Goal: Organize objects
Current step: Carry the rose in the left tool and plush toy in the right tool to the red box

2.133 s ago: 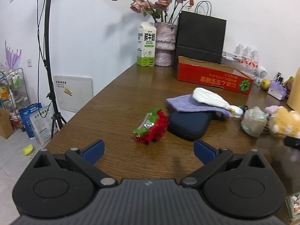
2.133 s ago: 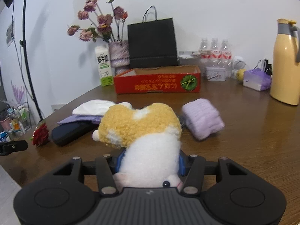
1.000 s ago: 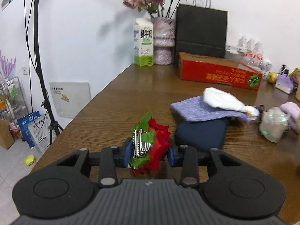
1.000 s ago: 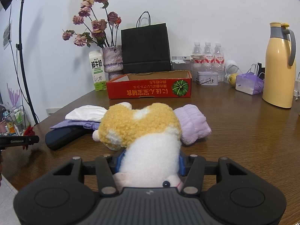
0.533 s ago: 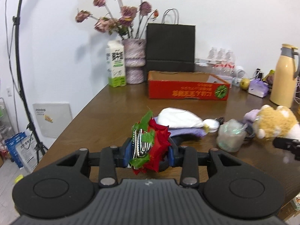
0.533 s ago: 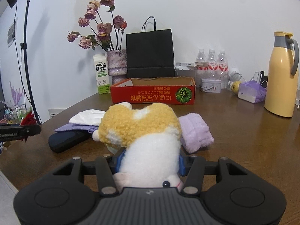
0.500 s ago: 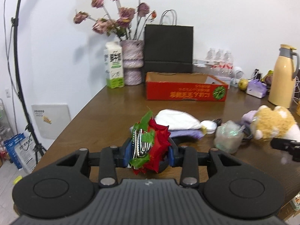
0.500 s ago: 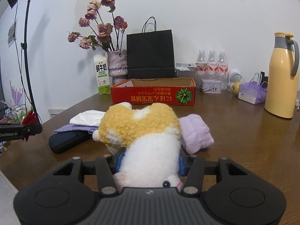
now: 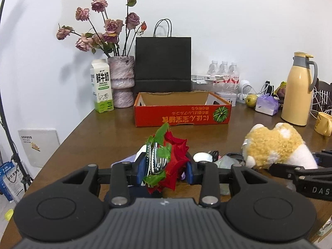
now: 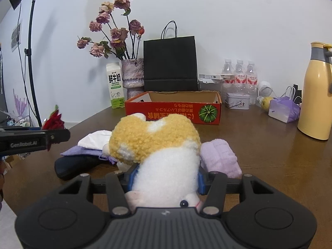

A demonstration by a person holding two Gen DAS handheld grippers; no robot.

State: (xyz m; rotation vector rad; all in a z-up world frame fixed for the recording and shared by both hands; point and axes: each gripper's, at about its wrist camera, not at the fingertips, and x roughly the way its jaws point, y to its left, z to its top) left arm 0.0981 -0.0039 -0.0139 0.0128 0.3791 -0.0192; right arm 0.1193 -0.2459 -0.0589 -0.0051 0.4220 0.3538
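My left gripper (image 9: 165,169) is shut on a red artificial rose with green leaves and a metal clip (image 9: 173,155), held above the wooden table (image 9: 116,124). My right gripper (image 10: 165,179) is shut on a yellow and white plush toy (image 10: 157,145), which also shows at the right of the left wrist view (image 9: 274,145). The rose shows at the left of the right wrist view (image 10: 53,122). An open red cardboard box (image 9: 182,112) stands ahead, in front of a black paper bag (image 9: 162,64); the box also shows in the right wrist view (image 10: 174,110).
On the table lie a dark pouch (image 10: 78,166), a purple cloth (image 10: 83,151), a white cloth (image 10: 94,139) and a folded lilac towel (image 10: 220,155). A milk carton (image 9: 102,89), flower vase (image 9: 121,81), water bottles (image 9: 223,72), yellow thermos (image 9: 298,91) and yellow mug (image 9: 323,123) stand behind.
My left gripper closed on the rose and lifted it, then swung right toward the red box. The right gripper keeps hold of the plush toy and has risen slightly.
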